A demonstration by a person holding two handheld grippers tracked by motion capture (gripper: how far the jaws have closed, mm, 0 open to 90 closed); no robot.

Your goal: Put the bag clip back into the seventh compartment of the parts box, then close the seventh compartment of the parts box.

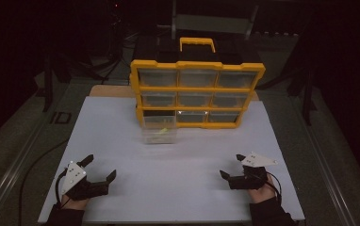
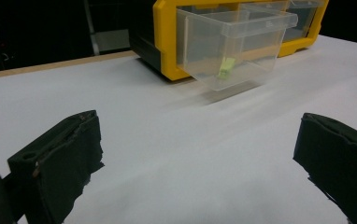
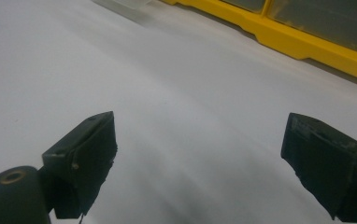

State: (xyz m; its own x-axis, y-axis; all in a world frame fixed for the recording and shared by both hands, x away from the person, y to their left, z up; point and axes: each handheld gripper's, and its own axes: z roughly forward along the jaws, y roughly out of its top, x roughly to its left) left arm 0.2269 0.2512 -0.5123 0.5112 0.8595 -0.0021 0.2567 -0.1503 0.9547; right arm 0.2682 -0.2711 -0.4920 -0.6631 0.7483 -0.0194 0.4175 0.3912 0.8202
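- We see a yellow organizer (image 1: 197, 94) standing upright at the far middle of the white table (image 1: 178, 179), its handle (image 1: 197, 43) on top and three rows of clear drawers facing us.
- One drawer (image 1: 159, 128) — bottom row, left end — is pulled well out toward us, its front tipped down toward the table; the others sit flush.
- In the left gripper view that drawer (image 2: 232, 46) sticks out of the yellow frame, and a small yellow-green piece (image 2: 226, 67) lies inside it; what it is we cannot tell.
- Our left gripper (image 1: 98, 168) rests at the near left of the table, well apart from the organizer, its jaws spread wide with nothing between them.
- Our right gripper (image 1: 232, 166) sits at the near right, jaws likewise wide apart and empty — bare white table shows between them in its own view.
- In the right gripper view the organizer's yellow base (image 3: 279, 35) runs across the upper right.
- A hand and dark sleeve hold each gripper from the near edge.
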